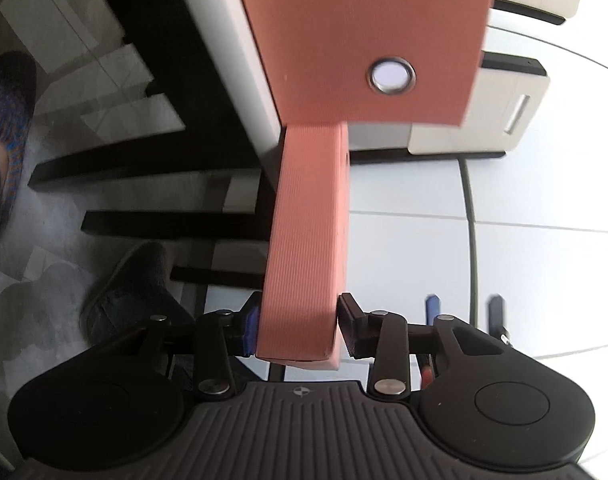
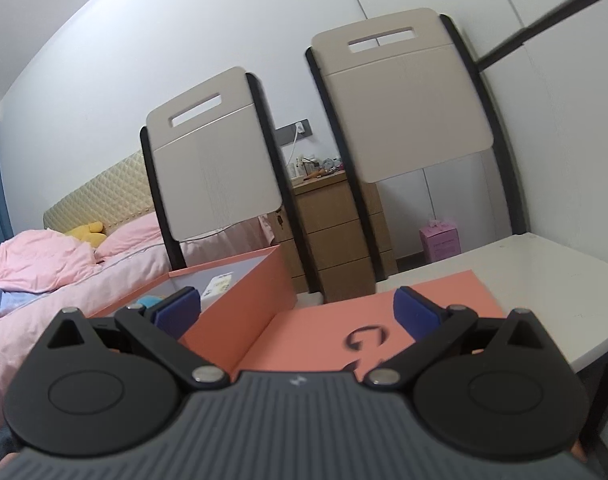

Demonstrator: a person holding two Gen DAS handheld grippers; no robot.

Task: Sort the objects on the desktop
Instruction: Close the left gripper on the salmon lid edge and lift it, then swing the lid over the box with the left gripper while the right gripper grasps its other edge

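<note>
One desk [image 2: 544, 276] fills the right of the right wrist view, with one open salmon box [image 2: 240, 300] on it at centre and its hinged lid [image 2: 328, 328] lying flat toward the lower right. In the left wrist view that same lid shows as a big panel [image 1: 360, 32] across the top centre, with one metal snap [image 1: 391, 75], and one narrow flap [image 1: 308, 240] running down to the bottom centre.

The left gripper [image 1: 298, 322] has its jaws closed onto the flap's lower end, pinching it from both sides. The right gripper [image 2: 296, 308] holds nothing, its jaws spread wide over the lid.

The likely trouble: the grip sits on the very end of a thin flap, so a sideways pull could slip it free or crease the hinge; the image is blurred, which suggests motion. A hard tug might also drag the light box toward the desk edge at frame left.

Two folded chairs [image 2: 212, 160] lean on the wall behind. Inside the box sit one label [image 2: 220, 284] and one blue thing [image 2: 150, 301], barely visible.
</note>
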